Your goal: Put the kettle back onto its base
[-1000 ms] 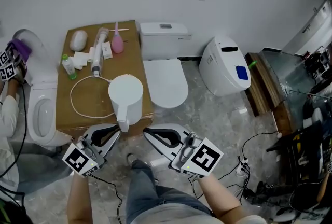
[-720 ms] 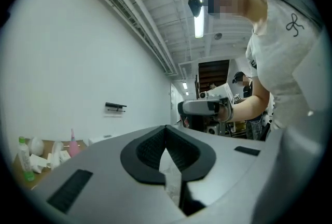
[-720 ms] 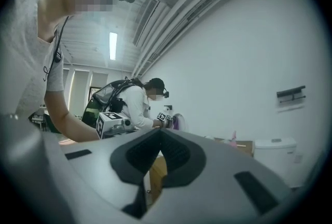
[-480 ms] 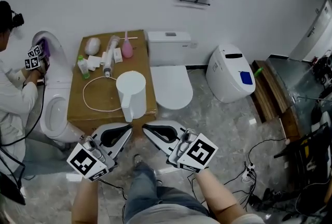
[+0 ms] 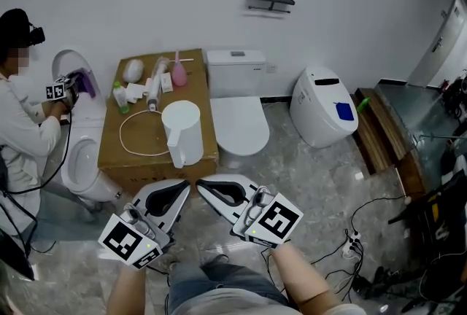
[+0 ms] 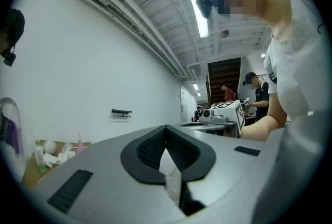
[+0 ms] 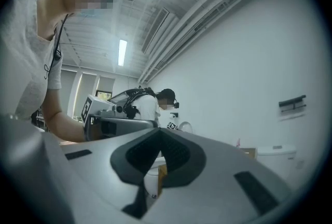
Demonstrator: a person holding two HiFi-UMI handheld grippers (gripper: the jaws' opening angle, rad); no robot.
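The white kettle (image 5: 182, 131) stands upright on a cardboard box (image 5: 139, 160), its handle toward me. A white cord (image 5: 131, 149) loops on the box to its left. I cannot see a base apart from the kettle. My left gripper (image 5: 185, 184) hangs in front of the box, below the kettle, shut and empty. My right gripper (image 5: 199, 182) is beside it, also shut with nothing in it. In the left gripper view the left gripper (image 6: 166, 127) has its pads pressed together. The right gripper (image 7: 158, 130) looks the same in its own view.
A white toilet (image 5: 237, 113) stands right of the box, another white unit (image 5: 321, 98) further right. On the left a person in white (image 5: 22, 131) works at a third toilet (image 5: 76, 157). Bottles (image 5: 149, 76) lie at the box's back. Cables (image 5: 357, 233) run over the floor at right.
Both grippers have drawn back from the kettle toward me. The left jaws, slightly apart by the handle a second ago, have closed. The kettle stays on the box.
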